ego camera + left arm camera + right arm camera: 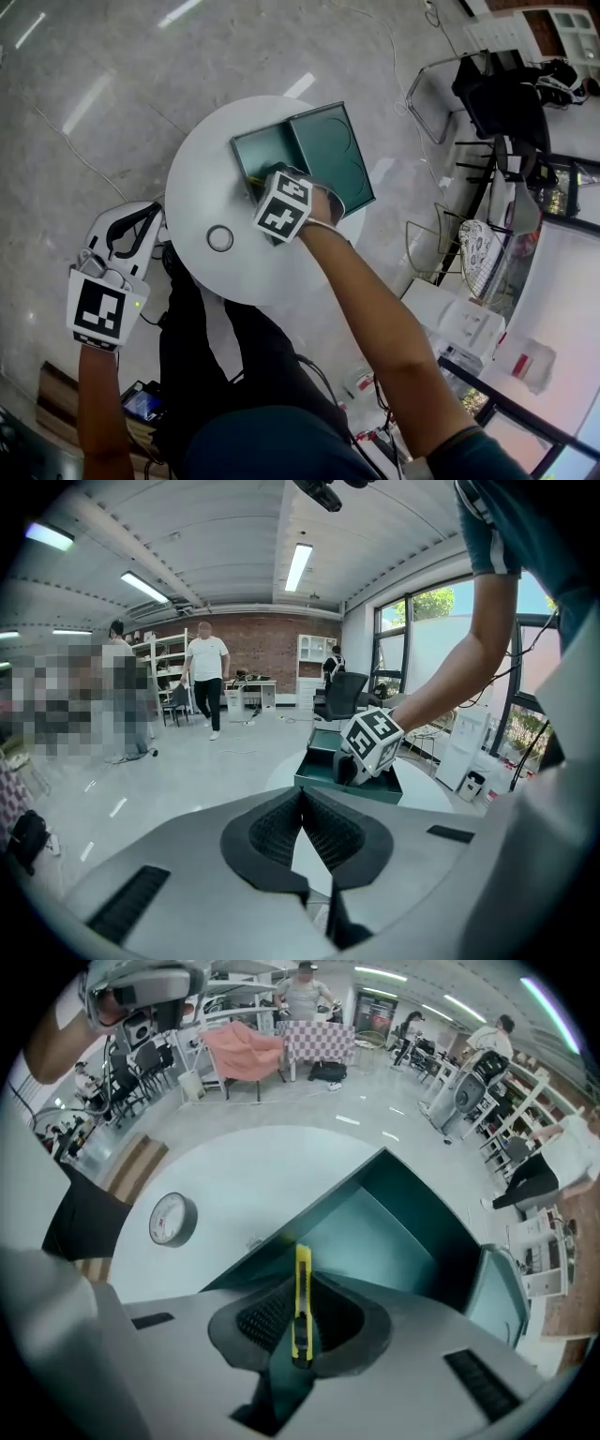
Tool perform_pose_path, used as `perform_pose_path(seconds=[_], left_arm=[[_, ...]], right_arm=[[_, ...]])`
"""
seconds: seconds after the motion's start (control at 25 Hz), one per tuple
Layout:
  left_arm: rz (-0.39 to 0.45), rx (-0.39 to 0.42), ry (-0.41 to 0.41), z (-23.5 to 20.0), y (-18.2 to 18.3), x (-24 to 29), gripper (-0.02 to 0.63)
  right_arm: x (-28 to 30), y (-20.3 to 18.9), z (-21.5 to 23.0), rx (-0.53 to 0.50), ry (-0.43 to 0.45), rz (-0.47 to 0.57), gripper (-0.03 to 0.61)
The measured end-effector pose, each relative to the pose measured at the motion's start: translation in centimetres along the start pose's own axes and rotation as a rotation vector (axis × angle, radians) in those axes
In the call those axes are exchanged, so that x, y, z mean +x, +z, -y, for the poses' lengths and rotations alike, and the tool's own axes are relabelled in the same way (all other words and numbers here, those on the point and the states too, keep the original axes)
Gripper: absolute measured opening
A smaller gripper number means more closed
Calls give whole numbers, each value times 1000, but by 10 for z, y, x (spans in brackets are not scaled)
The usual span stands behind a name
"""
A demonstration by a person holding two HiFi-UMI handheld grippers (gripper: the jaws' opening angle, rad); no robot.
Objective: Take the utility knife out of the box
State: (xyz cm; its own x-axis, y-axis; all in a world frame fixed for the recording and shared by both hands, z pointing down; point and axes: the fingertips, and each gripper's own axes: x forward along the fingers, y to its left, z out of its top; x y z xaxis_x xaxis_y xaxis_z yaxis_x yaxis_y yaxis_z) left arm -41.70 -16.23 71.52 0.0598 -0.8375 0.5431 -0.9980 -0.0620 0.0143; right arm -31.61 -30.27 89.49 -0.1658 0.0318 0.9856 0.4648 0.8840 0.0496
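Observation:
A dark green box [255,157] lies open on the round white table [202,192], its lid [330,152] flat beside it. My right gripper [277,192] points straight down into the box, its fingertips hidden under its marker cube. In the right gripper view a yellow utility knife [302,1302] stands between the pads of the right gripper [302,1288], which press on it over the box floor [394,1232]. My left gripper [127,223] hangs off the table's left side, shut and holding nothing. From the left gripper [301,794] view, the box [323,775] lies ahead.
A roll of tape [220,238] lies on the table's near left part, also seen as a tape roll [172,1218] in the right gripper view. Wire chairs [450,244] and a dark chair [497,94] stand to the right. People [206,672] walk at the room's far side.

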Motion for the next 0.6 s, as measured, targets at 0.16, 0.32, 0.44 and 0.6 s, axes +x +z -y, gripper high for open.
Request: perform_pose_path(seconds=[0.16, 0.32, 0.44, 0.6], left_arm=[[-1, 4, 12, -1, 1, -5, 18], [2, 22, 25, -2, 14, -15, 18], [13, 36, 23, 0, 23, -22, 18], [12, 54, 22, -1, 37, -34, 18]], right_arm=[[-11, -9, 1, 71, -17, 35, 67], [-39, -14, 2, 97, -47, 57, 68], [-58, -13, 2, 122, -75, 76, 67], [-84, -5, 2, 158, -105, 117, 68]])
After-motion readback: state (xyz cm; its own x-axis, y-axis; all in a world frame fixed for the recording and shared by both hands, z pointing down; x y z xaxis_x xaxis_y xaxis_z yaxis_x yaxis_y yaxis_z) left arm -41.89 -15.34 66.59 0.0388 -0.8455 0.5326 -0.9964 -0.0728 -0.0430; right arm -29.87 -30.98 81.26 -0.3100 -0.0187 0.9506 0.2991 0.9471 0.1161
